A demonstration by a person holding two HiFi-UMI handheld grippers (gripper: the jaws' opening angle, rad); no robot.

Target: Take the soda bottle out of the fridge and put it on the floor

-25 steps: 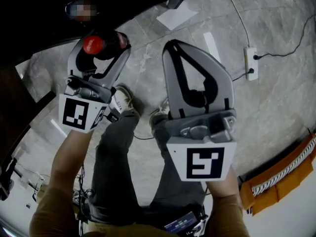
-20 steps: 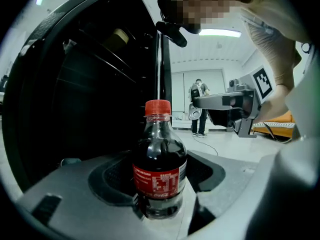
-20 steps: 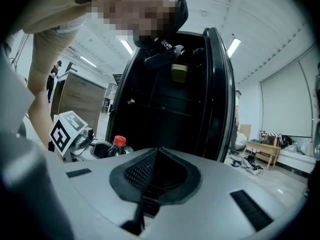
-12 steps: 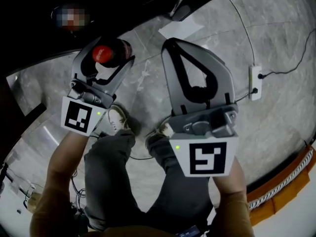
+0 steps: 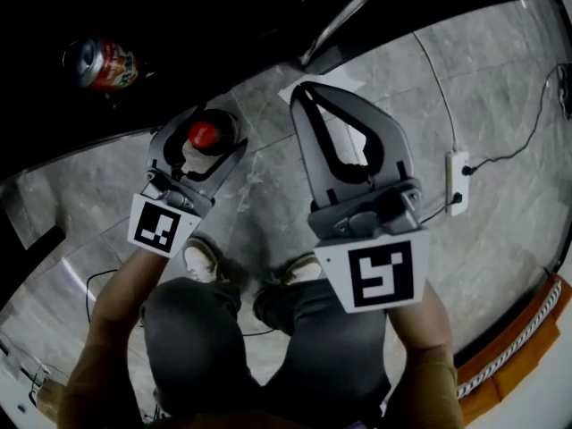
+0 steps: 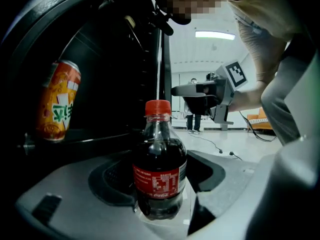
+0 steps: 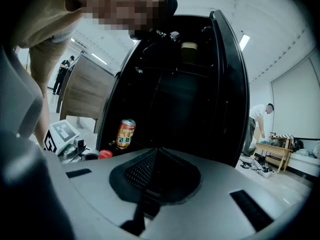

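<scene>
A small cola bottle [image 5: 203, 136] with a red cap and red label [image 6: 159, 169] stands upright between the jaws of my left gripper [image 5: 207, 129], which is shut on its body. It hangs over the grey stone floor [image 5: 268, 195], just outside the dark open fridge [image 7: 200, 84]. Whether the bottle's base touches the floor is hidden. My right gripper [image 5: 304, 92] is beside it on the right, shut with nothing in it. From its own view [image 7: 156, 156] it points at the fridge, with the red cap [image 7: 105, 154] at lower left.
An orange can [image 5: 103, 63] stands inside the fridge [image 6: 57, 101]. The person's shoes [image 5: 204, 259] are under the grippers. A power strip [image 5: 456, 181] with cables lies on the floor at right. An orange striped object [image 5: 518, 338] is at the lower right.
The head view has swung toward the fridge, bringing the orange can into sight. The left gripper still holds the bottle and sits slightly further right; the right gripper keeps its pose.
</scene>
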